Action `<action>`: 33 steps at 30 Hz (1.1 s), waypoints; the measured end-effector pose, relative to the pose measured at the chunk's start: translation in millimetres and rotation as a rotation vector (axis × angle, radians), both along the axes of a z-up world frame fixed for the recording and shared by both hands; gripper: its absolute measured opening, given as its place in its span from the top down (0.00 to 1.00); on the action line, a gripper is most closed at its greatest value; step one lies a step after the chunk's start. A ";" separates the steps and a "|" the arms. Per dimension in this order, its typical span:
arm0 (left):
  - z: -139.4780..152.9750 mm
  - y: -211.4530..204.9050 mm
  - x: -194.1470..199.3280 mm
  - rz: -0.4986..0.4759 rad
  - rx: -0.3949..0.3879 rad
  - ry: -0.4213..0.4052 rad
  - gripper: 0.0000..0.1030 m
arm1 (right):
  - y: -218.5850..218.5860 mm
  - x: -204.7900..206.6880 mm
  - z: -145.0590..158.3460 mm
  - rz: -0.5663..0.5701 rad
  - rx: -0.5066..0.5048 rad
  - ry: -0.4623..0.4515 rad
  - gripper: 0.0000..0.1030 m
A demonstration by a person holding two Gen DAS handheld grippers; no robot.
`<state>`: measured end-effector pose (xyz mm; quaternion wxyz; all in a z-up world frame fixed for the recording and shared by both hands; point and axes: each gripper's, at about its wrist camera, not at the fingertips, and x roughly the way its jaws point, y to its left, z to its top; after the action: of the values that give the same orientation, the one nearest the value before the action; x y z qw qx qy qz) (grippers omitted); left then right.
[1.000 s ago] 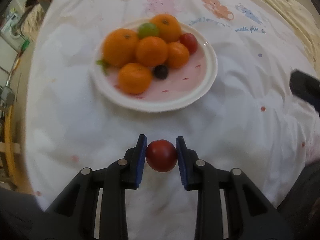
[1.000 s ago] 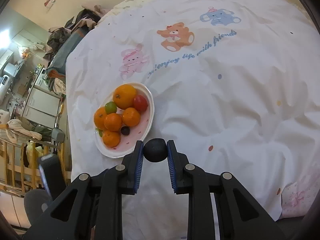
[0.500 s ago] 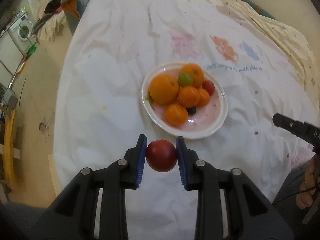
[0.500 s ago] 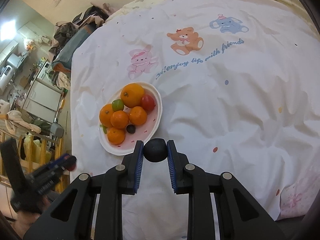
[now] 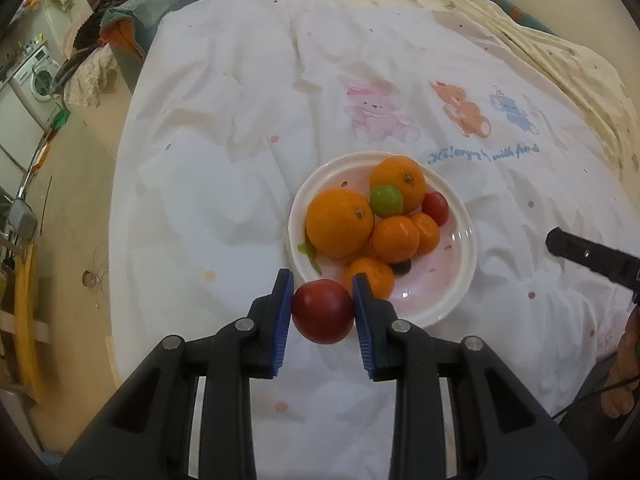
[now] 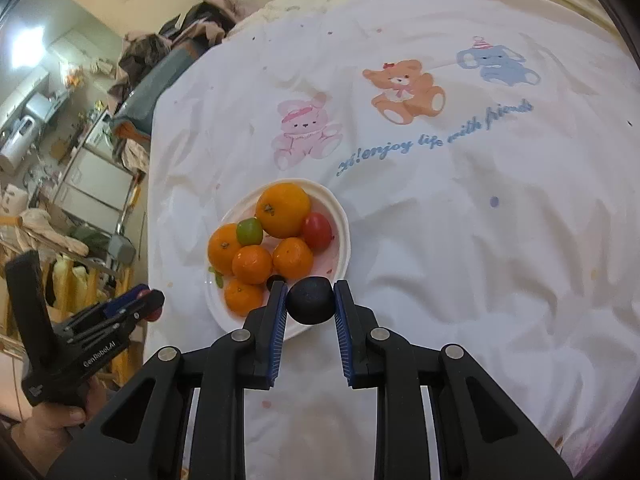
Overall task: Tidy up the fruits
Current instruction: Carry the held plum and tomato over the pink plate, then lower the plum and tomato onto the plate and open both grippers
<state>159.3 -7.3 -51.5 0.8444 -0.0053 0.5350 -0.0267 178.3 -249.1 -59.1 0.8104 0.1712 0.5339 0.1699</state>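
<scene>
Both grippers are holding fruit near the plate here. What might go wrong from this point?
1. The plate already carries a tight heap of oranges; another fruit set on top may roll off onto the sheet.
2. The left gripper pinches the round red fruit only at its sides, so it may slip.
3. The right gripper, shut on the dark fruit, aims at the same near rim, so the two may collide.

A lived-in home bedroom is showing here: a bed is lying under a white cartoon-animal quilt (image 6: 460, 208). A white front-loading washing machine (image 5: 38, 78) and heaped crumpled clothes (image 6: 192, 24) are sitting beyond it.
</scene>
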 end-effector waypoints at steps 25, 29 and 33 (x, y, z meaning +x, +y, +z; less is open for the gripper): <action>-56.8 -3.4 38.4 0.004 -0.068 0.077 0.74 | 56.6 49.5 -78.0 0.139 -0.009 0.173 0.76; -58.4 -4.1 39.9 -0.002 -0.072 0.084 0.74 | 56.4 50.2 -81.8 0.137 -0.007 0.189 0.76; -61.8 -3.0 42.9 0.009 -0.070 0.094 0.72 | 56.5 50.9 -82.6 0.135 -0.008 0.195 0.76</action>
<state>202.2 -10.3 -113.3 0.8177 -0.0386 0.5729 -0.0414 229.2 -192.7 -141.8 0.7421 0.1472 0.6211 0.2044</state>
